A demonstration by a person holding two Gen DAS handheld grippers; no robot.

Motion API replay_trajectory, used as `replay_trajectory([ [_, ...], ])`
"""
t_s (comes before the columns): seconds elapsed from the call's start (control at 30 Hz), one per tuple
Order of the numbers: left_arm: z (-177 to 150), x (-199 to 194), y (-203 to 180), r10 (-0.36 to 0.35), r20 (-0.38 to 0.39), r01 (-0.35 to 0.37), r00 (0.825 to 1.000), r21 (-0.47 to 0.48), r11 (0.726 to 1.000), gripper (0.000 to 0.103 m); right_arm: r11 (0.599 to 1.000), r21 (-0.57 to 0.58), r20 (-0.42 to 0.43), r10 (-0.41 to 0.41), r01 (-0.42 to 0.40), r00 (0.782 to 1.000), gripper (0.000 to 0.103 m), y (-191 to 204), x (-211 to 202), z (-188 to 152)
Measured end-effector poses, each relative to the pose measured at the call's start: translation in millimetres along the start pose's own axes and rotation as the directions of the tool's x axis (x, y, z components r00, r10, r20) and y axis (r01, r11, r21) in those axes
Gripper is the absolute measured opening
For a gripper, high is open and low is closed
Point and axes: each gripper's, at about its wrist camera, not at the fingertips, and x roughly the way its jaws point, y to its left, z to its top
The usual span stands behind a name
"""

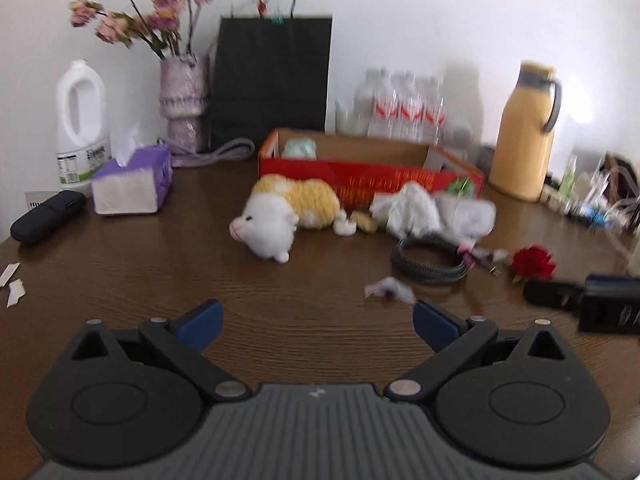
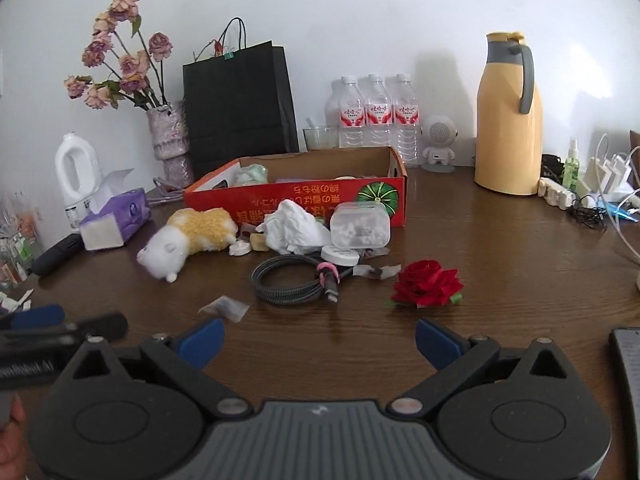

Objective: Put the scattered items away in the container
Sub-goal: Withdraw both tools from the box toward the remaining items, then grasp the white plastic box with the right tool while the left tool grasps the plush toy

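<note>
We're looking across the brown table (image 2: pixel 500 260), and most of the tidying is yet to do, by our reckoning. The red cardboard box (image 2: pixel 320 200) sits toward the table's back edge and already holds a pale green soft thing (image 2: pixel 251 174) in its left end, with a few other bits we can't make out.

Everything else lies loose in front of the box. Largest first: the yellow-and-white plush hamster (image 2: pixel 192 236) on its side at the box's front left corner, then the coiled grey cable (image 2: pixel 294 280) nearer us, the crumpled white tissue (image 2: pixel 294 228) touching the box front, the clear plastic case (image 2: pixel 360 226) just beside it, the red rose (image 2: pixel 428 284) out to the right, a white tape roll (image 2: pixel 340 256), and a small torn wrapper (image 2: pixel 224 308) closest to us.

Our left gripper (image 1: pixel 318 320) hangs over bare table, jaws spread wide, nothing in them. Our right gripper (image 2: pixel 320 338) is the same: wide apart, empty, well short of the pile.
</note>
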Motion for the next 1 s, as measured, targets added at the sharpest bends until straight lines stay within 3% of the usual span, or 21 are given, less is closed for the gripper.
replay_trajectory([
  [0.1, 15.4, 18.0, -4.1, -0.003, 0.003, 0.003, 1.000, 0.040, 0.999, 0.103, 1.000, 0.016, -0.006, 0.024, -0.024, 1.000, 0.087, -11.2, 19.5, 15.0],
  [0.3, 65.9, 68.7, 3.9, 0.075, 0.080, -0.085, 0.994, 0.128, 0.988, 0.103, 1.000, -0.012, -0.013, -0.009, 0.009, 1.000, 0.079, -16.9, 70.2, 53.9],
  [0.43, 90.6, 121.9, 22.6, 0.098, -0.009, -0.097, 0.995, 0.096, 0.991, 0.103, 0.998, -0.011, -0.015, -0.055, 0.055, 0.998, 0.079, -20.5, 109.3, 76.5],
  [0.63, 98.9, 170.4, 38.4, 0.042, -0.140, -0.036, 0.989, 0.041, 0.998, 0.096, 0.994, -0.026, -0.090, -0.108, 0.106, 0.990, 0.078, -21.5, 169.1, 92.8],
  [0.67, 98.4, 173.7, 41.3, 0.021, -0.152, -0.016, 0.988, 0.030, 0.999, 0.088, 0.993, -0.039, -0.104, -0.119, 0.115, 0.987, 0.077, -21.5, 174.9, 93.2],
  [0.7, 97.5, 175.2, 44.0, 0.001, -0.154, 0.002, 0.988, 0.017, 1.000, 0.072, 0.991, -0.052, -0.106, -0.127, 0.122, 0.986, 0.074, -21.3, 178.7, 93.4],
  [0.73, 96.3, 176.9, 45.7, 0.002, -0.165, 0.000, 0.986, 0.010, 1.000, 0.067, 0.991, -0.059, -0.113, -0.130, 0.123, 0.985, 0.063, -21.1, 182.3, 93.8],
  [0.77, 95.4, 179.0, 46.6, 0.006, -0.176, -0.005, 0.984, 0.009, 1.000, 0.058, 0.992, -0.059, -0.123, -0.120, 0.114, 0.985, 0.063, -21.6, 185.0, 94.2],
  [0.9, 94.6, 166.9, 49.4, 0.006, -0.149, -0.009, 0.989, -0.016, 1.000, 0.048, 0.993, -0.053, -0.113, -0.108, 0.103, 0.988, 0.063, -22.1, 182.5, 94.9],
  [1.0, 96.0, 139.0, 47.4, 0.016, -0.088, -0.019, 0.996, -0.030, 0.999, 0.047, 0.994, -0.047, -0.047, -0.100, 0.098, 0.994, 0.063, -18.7, 158.8, 99.9],
])
